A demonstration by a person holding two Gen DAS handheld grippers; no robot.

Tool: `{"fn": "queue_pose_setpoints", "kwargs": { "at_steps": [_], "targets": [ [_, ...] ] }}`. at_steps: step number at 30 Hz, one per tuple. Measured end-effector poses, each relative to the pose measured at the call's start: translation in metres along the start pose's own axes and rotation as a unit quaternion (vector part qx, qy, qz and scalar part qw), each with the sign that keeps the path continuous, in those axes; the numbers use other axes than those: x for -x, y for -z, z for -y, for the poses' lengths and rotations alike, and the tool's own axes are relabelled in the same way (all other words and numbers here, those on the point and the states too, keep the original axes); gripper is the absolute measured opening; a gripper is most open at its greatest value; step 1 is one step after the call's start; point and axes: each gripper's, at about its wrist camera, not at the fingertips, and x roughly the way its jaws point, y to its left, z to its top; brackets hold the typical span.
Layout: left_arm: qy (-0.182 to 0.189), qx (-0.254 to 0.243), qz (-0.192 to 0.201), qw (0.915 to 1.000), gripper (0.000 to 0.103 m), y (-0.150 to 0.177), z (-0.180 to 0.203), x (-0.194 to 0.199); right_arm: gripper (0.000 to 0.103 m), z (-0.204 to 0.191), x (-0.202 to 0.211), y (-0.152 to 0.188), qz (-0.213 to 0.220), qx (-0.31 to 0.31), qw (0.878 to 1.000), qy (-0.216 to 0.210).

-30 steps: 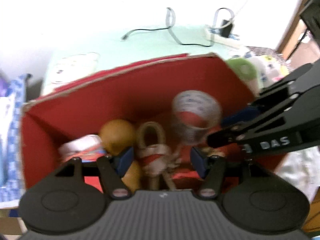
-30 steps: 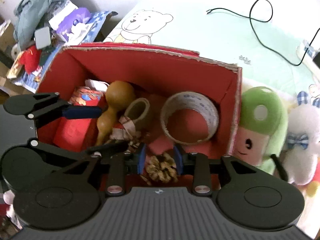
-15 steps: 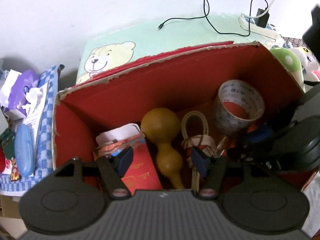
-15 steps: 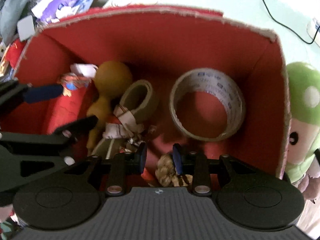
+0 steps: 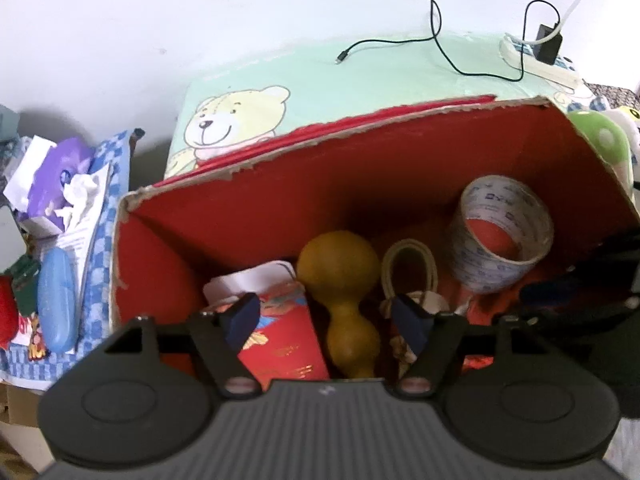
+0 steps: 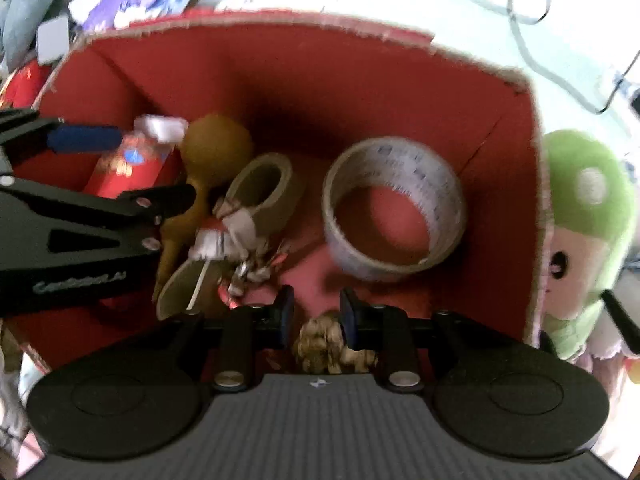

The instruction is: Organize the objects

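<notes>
Holding both grippers over the red box [image 6: 516,216].
Our right gripper [image 6: 316,316] has its jaws narrowly parted around a pinecone [image 6: 320,344]; our left gripper [image 5: 326,318] gapes wide over the gourd [image 5: 344,280], gripping nothing.

gourd [image 5: 338,264] and tape roll [image 5: 500,236] crowd box [image 5: 280,184].

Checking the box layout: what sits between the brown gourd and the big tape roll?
A smaller beige tape roll with crumpled wrapping lies between the gourd and the big tape roll, clearest in the right wrist view.
</notes>
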Motion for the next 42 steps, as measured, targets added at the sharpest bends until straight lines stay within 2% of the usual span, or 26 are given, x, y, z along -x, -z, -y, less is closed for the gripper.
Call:
{"fn": "queue_pose_setpoints", "kwargs": {
  "at_steps": [6, 12, 17, 18, 23, 34, 38, 42],
  "targets": [
    [0.001, 0.02, -0.003, 0.9998, 0.074, -0.001, -0.006, -0.005, 0.026, 0.011, 0.014, 0.004, 0.064, -0.062, 0.996, -0.004],
    [-0.012, 0.021, -0.004, 0.9997, 0.075, -0.001, -0.005, -0.006, 0.026, 0.016, 0.021, 0.007, 0.096, -0.102, 0.99, -0.026],
    [-0.017, 0.034, -0.007, 0.9992, 0.075, -0.001, -0.009, -0.007, 0.026, 0.021, 0.036, 0.01, 0.144, -0.117, 0.983, -0.001],
    [-0.018, 0.036, -0.008, 0.9991, 0.075, -0.001, -0.009, -0.007, 0.023, 0.023, 0.037, 0.011, 0.148, -0.122, 0.981, 0.004],
    [-0.029, 0.035, -0.003, 0.999, 0.075, 0.0, -0.008, -0.006, 0.023, 0.017, 0.026, 0.009, 0.155, -0.112, 0.981, 0.02],
    [-0.031, 0.03, 0.002, 0.9991, 0.082, -0.001, -0.008, -0.005, 0.017, 0.024, 0.021, 0.007, 0.16, -0.137, 0.978, -0.007],
    [-0.034, 0.034, -0.007, 0.9988, 0.083, -0.003, -0.008, -0.008, 0.017, 0.027, 0.017, 0.006, 0.155, -0.138, 0.978, -0.03],
    [-0.034, 0.033, -0.007, 0.9988, 0.083, -0.002, -0.008, -0.008, 0.017, 0.025, 0.017, 0.007, 0.158, -0.137, 0.977, -0.029]
  ]
}}
